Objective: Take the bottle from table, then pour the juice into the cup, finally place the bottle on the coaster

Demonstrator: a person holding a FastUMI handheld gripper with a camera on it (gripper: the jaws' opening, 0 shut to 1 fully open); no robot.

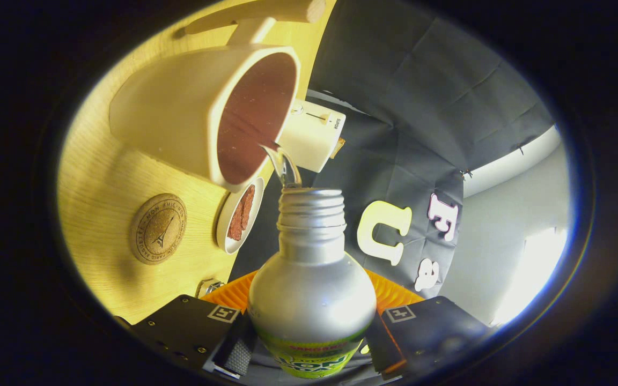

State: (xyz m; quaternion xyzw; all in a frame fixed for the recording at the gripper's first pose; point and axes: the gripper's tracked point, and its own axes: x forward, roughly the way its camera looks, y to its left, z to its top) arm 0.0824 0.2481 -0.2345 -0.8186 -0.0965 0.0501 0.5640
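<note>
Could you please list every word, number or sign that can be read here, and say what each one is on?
"MON AMIE": stamped round the coaster's rim; the rest of the ring is too small to read.
Label on the bottle: cut off low in the gripper, which is shut on the bottle; not readable whole.
White box: one tiny word, too small.
Fingers: a square coded marker on each, no words.

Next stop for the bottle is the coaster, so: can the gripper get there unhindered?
Probably yes. The gripper, jaws clamped on the bottle, is pouring into the cup; the coaster lies bare beside the cup, nothing on it.
</note>
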